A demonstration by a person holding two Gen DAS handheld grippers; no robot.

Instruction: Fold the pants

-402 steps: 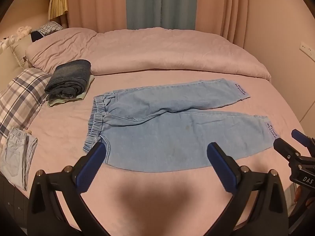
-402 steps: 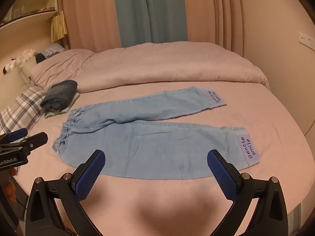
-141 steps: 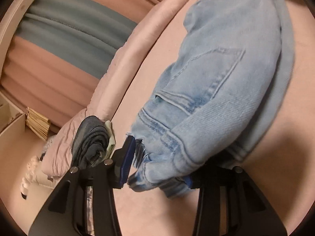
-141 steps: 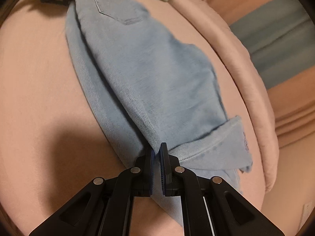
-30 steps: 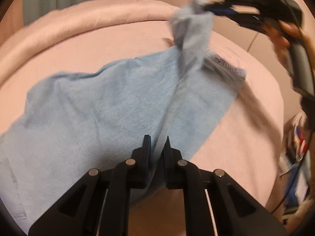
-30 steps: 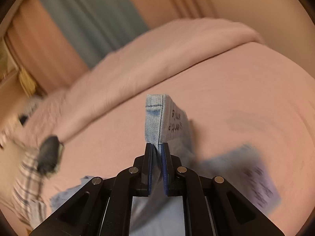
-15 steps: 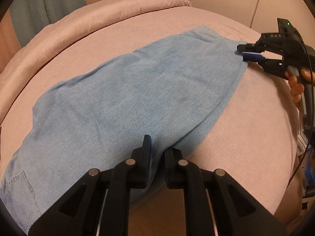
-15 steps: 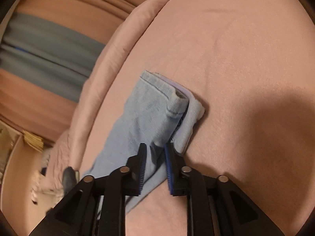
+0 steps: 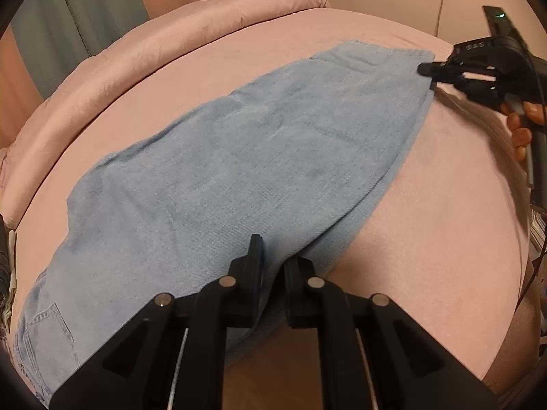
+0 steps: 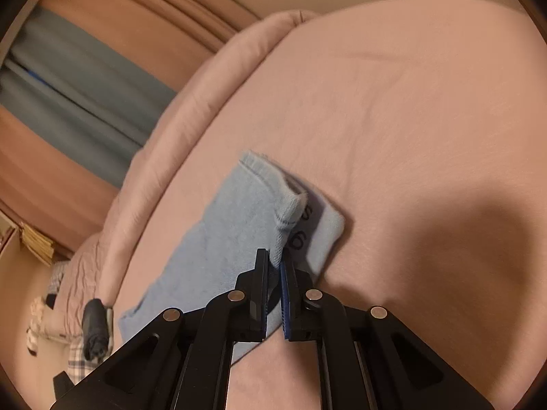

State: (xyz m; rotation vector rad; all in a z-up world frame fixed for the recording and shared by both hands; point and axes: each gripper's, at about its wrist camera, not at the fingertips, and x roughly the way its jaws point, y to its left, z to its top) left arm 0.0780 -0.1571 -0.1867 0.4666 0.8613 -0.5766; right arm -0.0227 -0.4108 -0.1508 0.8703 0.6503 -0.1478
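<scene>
While the pink bed (image 9: pixel 427 239) spreads wide under everything, the light blue pants (image 9: pixel 222 177) lie flat across it, legs doubled one on the other, running from the waist end at lower left of the left view to the cuffs at upper right. Plenty of bare sheet lies open on the near side of the pants and beyond the cuffs; on the far side a rolled pink duvet (image 9: pixel 143 51) borders the bed, with curtains (image 10: pixel 68 78) behind it. No containers are in view. A folded dark garment (image 10: pixel 94 328) sits well apart, up by the pillows.

Down at the near long edge of the pants, the left gripper (image 9: pixel 271 270) has its jaws pinched almost together with a fold of denim caught between them. Over at the cuff end, the right gripper (image 10: pixel 273 273) has just been closing, and its jaws are now nipped tight on the hem, right beside the printed label (image 10: pixel 307 229). A hand (image 9: pixel 523 126) shows on that gripper's handle.
</scene>
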